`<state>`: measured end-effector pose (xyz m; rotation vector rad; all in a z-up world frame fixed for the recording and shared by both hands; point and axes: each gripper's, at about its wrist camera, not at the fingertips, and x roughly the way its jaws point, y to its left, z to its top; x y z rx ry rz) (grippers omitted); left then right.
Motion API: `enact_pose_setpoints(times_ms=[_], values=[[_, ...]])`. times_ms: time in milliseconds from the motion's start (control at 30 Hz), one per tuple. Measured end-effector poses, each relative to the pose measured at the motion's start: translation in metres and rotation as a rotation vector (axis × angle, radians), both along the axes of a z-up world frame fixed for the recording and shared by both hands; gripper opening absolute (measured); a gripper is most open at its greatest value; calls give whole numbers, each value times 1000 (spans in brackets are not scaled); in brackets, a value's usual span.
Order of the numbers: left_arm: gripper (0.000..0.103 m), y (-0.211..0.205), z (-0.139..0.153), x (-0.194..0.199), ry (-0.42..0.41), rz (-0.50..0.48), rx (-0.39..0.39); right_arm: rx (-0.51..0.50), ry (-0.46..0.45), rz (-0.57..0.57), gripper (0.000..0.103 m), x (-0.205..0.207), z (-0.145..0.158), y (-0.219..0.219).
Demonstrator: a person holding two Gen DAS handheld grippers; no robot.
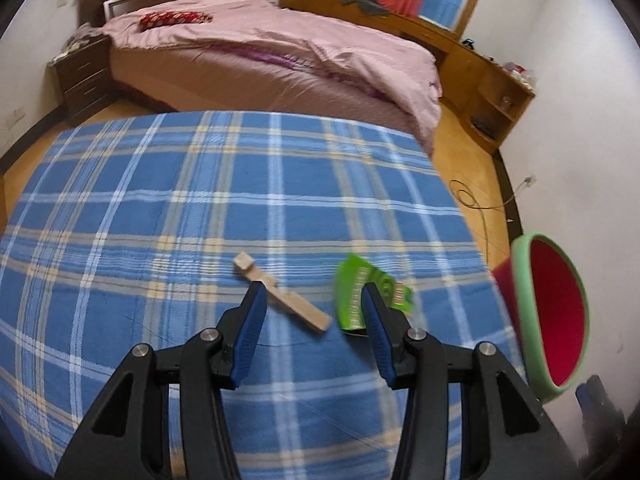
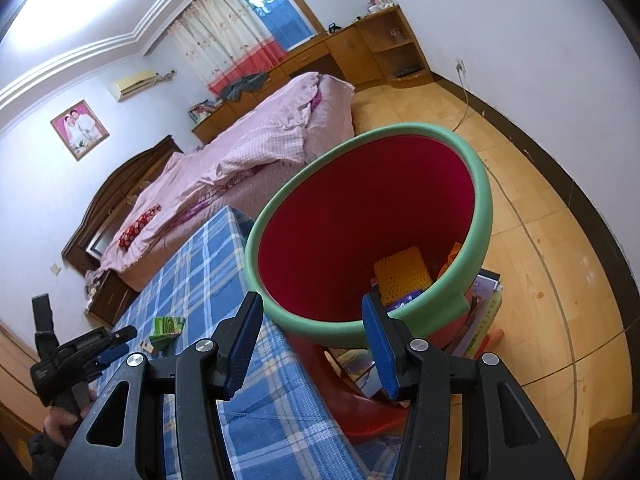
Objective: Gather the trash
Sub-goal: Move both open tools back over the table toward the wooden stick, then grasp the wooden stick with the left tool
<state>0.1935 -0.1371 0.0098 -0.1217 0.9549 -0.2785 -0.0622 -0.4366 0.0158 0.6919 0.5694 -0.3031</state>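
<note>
Left gripper (image 1: 314, 300) hung over the tabletop (image 1: 160, 220), which was covered in blue plaid cloth. Jaws stood partly apart, nothing between the pads. Just ahead of the tips lay two pieces of trash: a flat wooden stick (image 1: 284, 294) lying diagonally, its near part passing behind the left fingertip, and a green wrapper (image 1: 352, 292) beside it to the right, partly hidden by the right finger. Stick and wrapper lay close together but apart. Picture was somewhat blurred around the wrapper; print on it unreadable.

Right gripper (image 2: 312, 312) was at the tabletop's right edge, jaws partly open. The green rim of a red bin (image 2: 360, 216) ran between the fingers; the right finger overlapped the rim, but whether the pads pressed on it could not be told. Bin was tipped so that its mouth faced the camera, and it sat beside the tabletop edge. Inside, at the bottom: a yellow ridged piece (image 2: 402, 274), something orange (image 2: 452, 258), a scrap of purple.

From the right wrist view the left gripper (image 2: 120, 342) showed at lower left, a hand (image 2: 60, 424) on its grip, pointing toward the same green wrapper (image 2: 166, 328) on the cloth.

Behind: a bed (image 1: 260, 60) with pink bedding, wooden cabinets (image 1: 480, 76) along the wall, a cable on the wooden floor (image 2: 540, 200).
</note>
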Motion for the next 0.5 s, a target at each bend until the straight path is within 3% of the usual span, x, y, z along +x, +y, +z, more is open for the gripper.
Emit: enact_pose_setpoints(times_ms=[267,500], values=[[49,-2,-20,16,33,22,68,3,19,7,53,5,-5,5],[49,-2,-28,16,28,28,51,6,29,9,53,7,-8,6]])
